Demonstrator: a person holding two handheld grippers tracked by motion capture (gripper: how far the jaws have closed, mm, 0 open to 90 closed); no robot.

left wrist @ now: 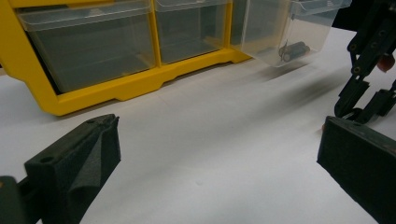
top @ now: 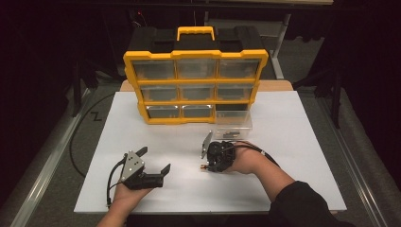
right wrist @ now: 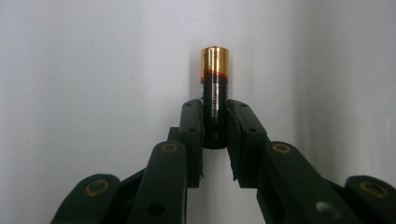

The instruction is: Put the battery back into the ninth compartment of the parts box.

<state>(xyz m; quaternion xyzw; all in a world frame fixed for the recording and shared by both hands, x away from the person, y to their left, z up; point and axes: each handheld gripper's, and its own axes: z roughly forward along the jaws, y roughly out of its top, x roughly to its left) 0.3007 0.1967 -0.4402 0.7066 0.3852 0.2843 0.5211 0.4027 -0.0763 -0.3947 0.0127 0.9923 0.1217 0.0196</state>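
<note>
A black AA battery (right wrist: 215,93) with a gold end lies on the white table top, and my right gripper (right wrist: 215,114) is shut on its dark lower half. From above, that gripper (top: 205,165) points down at the table right of centre, with the battery's tip (top: 203,167) just visible. My left gripper (top: 153,160) rests open at the front left with nothing between its jaws. In the left gripper view its jaws stand wide apart (left wrist: 219,140), and the right gripper (left wrist: 369,70) shows at the far right.
A yellow and black organiser (top: 194,80) with clear drawers stands at the back of the white board (top: 293,189). Its lower right drawer (top: 232,120) is pulled out onto the table and holds dark batteries (left wrist: 293,50). Dark floor surrounds the table.
</note>
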